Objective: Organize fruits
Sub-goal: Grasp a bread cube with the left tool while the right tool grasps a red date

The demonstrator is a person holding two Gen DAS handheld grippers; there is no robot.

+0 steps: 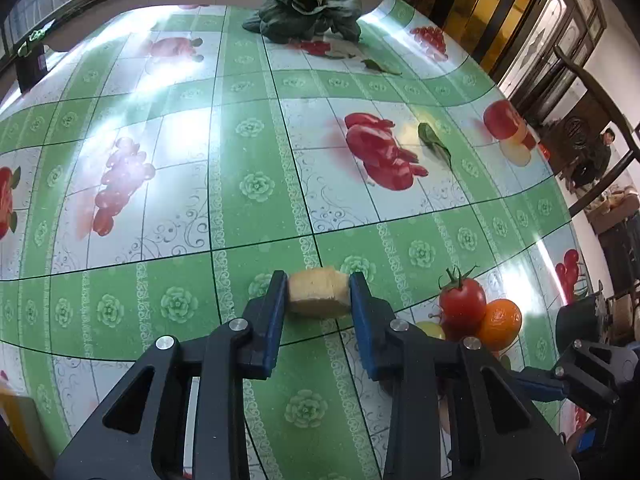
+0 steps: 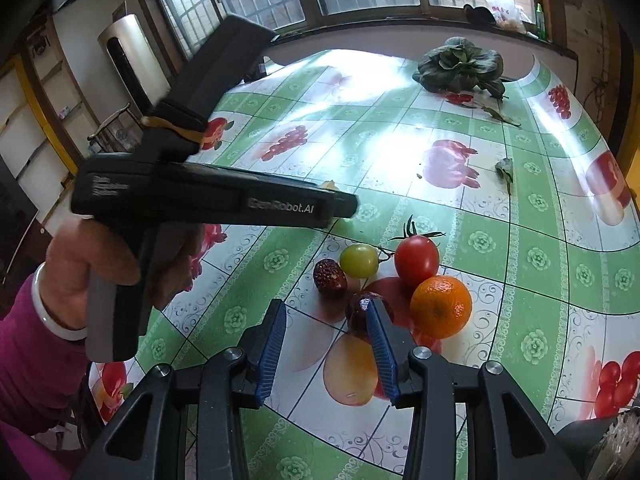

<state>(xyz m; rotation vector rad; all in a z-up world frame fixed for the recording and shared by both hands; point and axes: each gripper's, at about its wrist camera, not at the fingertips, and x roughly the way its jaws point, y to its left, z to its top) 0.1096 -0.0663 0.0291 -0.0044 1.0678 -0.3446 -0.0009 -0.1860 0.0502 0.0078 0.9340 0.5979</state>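
Note:
My left gripper [image 1: 319, 294] is shut on a pale yellow chunk of fruit [image 1: 319, 291], held just above the green patterned tablecloth. To its right lie a red tomato [image 1: 462, 302], an orange [image 1: 500, 322] and a green tomato [image 1: 432, 330]. In the right wrist view my right gripper [image 2: 330, 326] is open and empty, its right finger beside a dark red date [image 2: 360, 314]. Ahead of it lie another date [image 2: 329, 274], the green tomato [image 2: 359, 261], the red tomato [image 2: 416, 260] and the orange [image 2: 441, 306]. The left gripper's body [image 2: 208, 200] crosses the left side.
A dark leafy cabbage [image 1: 306, 8] sits at the table's far edge, also in the right wrist view [image 2: 460, 64]. Loose leaves [image 1: 434, 144] lie on the cloth. Chairs stand beyond the table's right edge [image 1: 592, 92]. A tall heater [image 2: 128, 60] stands by the windows.

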